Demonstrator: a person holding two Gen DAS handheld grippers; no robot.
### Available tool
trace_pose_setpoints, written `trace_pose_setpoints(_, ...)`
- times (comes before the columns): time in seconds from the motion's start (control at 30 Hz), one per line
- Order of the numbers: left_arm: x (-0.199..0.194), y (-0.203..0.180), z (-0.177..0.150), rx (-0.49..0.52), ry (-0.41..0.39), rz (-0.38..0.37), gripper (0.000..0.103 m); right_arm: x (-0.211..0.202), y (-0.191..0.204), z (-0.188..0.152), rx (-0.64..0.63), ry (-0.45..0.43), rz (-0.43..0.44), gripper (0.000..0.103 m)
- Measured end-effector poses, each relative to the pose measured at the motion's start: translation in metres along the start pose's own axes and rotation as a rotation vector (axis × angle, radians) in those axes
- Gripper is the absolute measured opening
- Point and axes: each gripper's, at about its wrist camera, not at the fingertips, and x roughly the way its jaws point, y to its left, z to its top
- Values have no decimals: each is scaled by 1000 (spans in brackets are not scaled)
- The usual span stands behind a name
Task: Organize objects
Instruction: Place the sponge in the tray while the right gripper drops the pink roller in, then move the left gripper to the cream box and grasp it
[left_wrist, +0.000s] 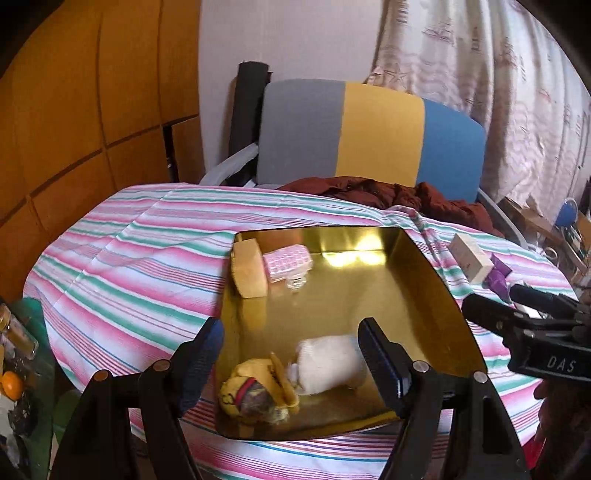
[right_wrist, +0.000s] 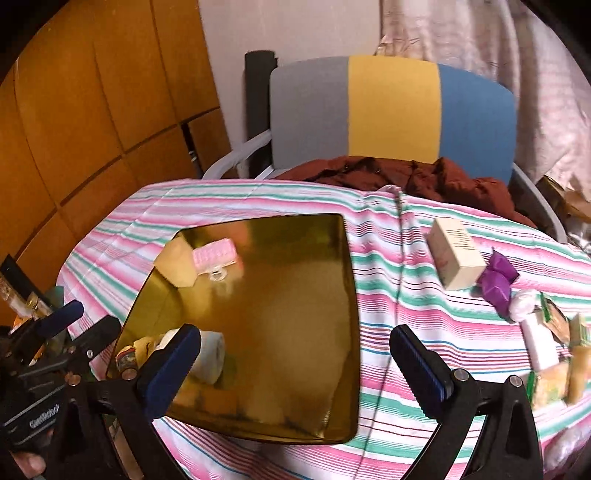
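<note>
**Both tongs spread above the gold tray**

The left tongs (left_wrist: 291, 354) hang released, gripping nothing; between their tips, in the gold tray (left_wrist: 424, 273), lie a white fuzzy roll (left_wrist: 328, 363) and a yellow pouch (left_wrist: 258, 387). Ahead sit a tan block (left_wrist: 249, 267) and a pink case (left_wrist: 286, 264). The right tongs (right_wrist: 295, 354) gape empty over the striped counter (right_wrist: 388, 295); ahead to their right lie a cream box (right_wrist: 456, 258) and a purple wrapper (right_wrist: 496, 280).
</note>
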Motion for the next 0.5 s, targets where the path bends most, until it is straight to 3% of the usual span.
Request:
trace_pose_setpoints(0.3, 1, -26, -4, 45, 26, -66, 76, -11, -37, -8, 73, -28, -64, 103)
trace_pose_setpoints(0.5, 1, -37, -6, 46, 49, -187, 77, -11, -77, -19, 125, 5, -124, 103)
